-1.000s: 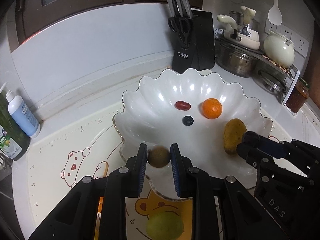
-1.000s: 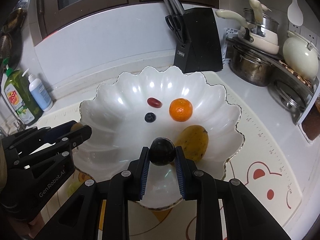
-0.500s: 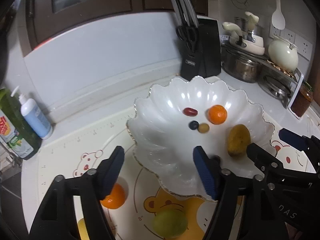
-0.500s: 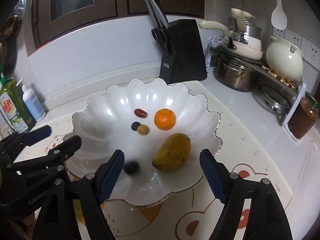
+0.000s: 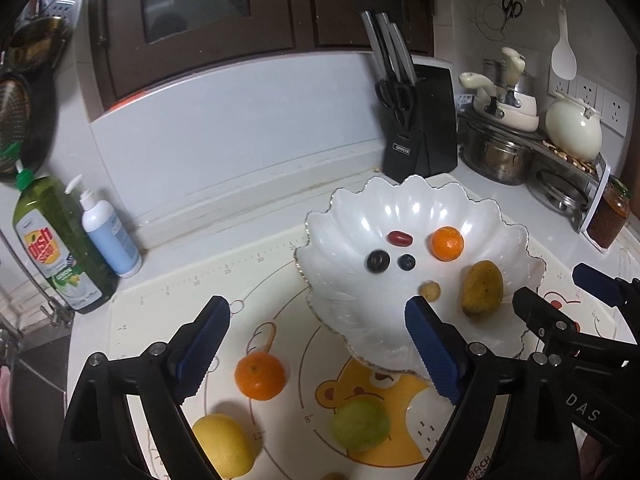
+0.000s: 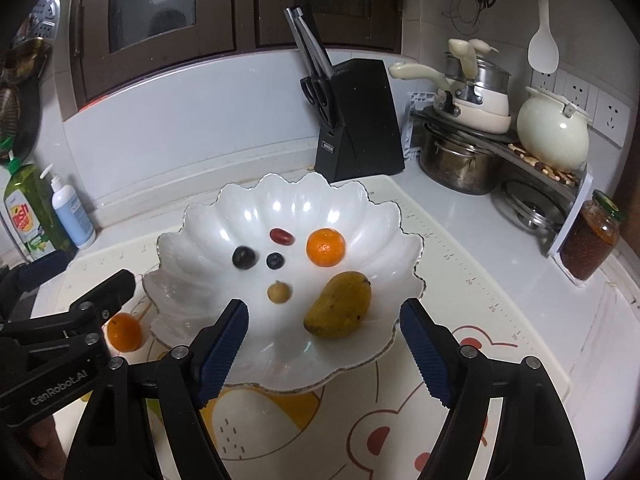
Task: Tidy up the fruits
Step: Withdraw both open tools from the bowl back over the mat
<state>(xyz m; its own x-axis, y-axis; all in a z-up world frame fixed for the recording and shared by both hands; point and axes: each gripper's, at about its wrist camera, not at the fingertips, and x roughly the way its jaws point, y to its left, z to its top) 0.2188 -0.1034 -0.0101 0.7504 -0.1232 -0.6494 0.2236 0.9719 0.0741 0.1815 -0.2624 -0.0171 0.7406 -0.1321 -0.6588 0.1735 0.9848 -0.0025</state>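
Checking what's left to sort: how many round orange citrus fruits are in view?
2. One orange citrus fruit lies in the white scalloped bowl; the other sits on the bear-print mat. Grippers may hide more.

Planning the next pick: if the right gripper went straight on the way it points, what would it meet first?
Probably the bowl, near the mango; its open jaws frame that spot, though depth is unclear.
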